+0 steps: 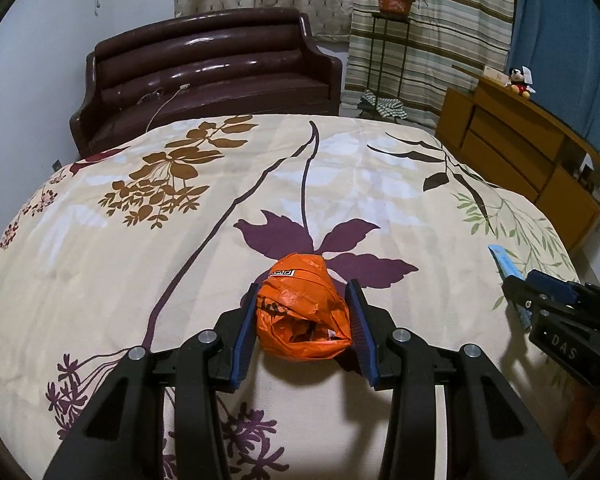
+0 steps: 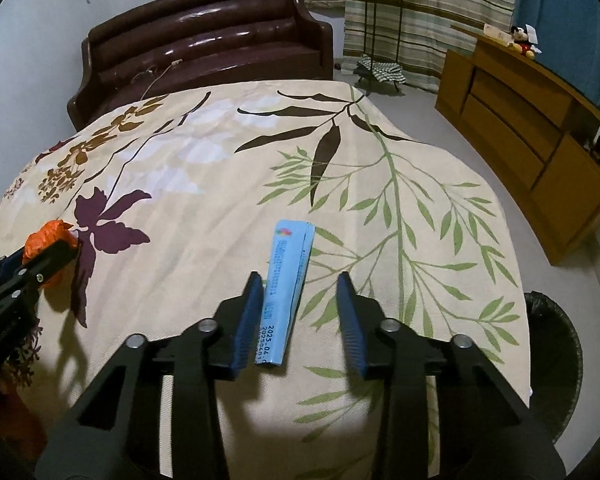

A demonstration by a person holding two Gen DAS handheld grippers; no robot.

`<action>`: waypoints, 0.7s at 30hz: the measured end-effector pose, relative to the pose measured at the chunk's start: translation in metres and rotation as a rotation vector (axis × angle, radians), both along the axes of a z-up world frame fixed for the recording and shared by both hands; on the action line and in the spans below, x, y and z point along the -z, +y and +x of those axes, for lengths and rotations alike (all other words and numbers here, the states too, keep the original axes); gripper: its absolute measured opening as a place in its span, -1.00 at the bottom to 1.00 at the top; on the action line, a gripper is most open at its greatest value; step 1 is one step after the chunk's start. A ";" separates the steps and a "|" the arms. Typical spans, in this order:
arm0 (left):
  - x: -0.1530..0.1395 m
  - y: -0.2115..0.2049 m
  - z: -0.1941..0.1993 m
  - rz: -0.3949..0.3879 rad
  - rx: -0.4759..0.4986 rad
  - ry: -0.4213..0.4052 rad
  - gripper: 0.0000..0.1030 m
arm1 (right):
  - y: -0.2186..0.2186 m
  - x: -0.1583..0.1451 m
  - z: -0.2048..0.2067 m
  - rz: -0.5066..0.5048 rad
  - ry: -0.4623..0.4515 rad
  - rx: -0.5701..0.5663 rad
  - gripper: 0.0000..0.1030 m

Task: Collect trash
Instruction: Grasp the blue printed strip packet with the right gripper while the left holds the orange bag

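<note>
Black bin (image 2: 556, 364) cut off by frame edge.

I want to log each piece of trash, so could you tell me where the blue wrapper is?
In the right wrist view, the blue wrapper lies on the floral bedspread, between the right gripper fingers.

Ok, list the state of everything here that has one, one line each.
Left tongs: shut on the orange plastic bag.
Orange plastic bag: crumpled, gripped between both pads.
Right tongs: open, astride the blue sachet.
Blue sachet: lying flat on the bed; one pad touches it, the other stands clear.
Dresser drawers: shut.
Black bin: uncovered, beside the bed.
</note>
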State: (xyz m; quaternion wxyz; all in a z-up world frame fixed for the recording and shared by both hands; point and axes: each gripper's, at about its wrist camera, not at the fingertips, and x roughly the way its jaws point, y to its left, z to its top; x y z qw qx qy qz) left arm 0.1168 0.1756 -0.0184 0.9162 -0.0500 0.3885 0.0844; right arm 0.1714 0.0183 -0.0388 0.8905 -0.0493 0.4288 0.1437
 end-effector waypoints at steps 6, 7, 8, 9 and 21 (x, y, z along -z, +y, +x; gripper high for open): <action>0.001 0.000 0.000 -0.002 0.001 -0.002 -0.17 | 0.002 0.000 -0.002 -0.013 -0.006 0.001 -0.67; 0.001 0.000 0.000 -0.001 0.001 -0.002 -0.17 | 0.001 0.000 -0.002 -0.008 -0.006 0.001 -0.68; 0.000 0.000 0.000 0.001 0.000 -0.003 -0.17 | 0.000 0.000 -0.002 -0.005 -0.005 0.001 -0.68; 0.000 0.000 0.000 0.003 -0.001 -0.006 -0.17 | 0.000 0.000 -0.003 -0.001 -0.005 0.001 -0.68; -0.007 -0.009 -0.008 0.005 0.004 -0.022 -0.17 | -0.015 -0.012 -0.020 0.025 -0.034 0.020 -0.69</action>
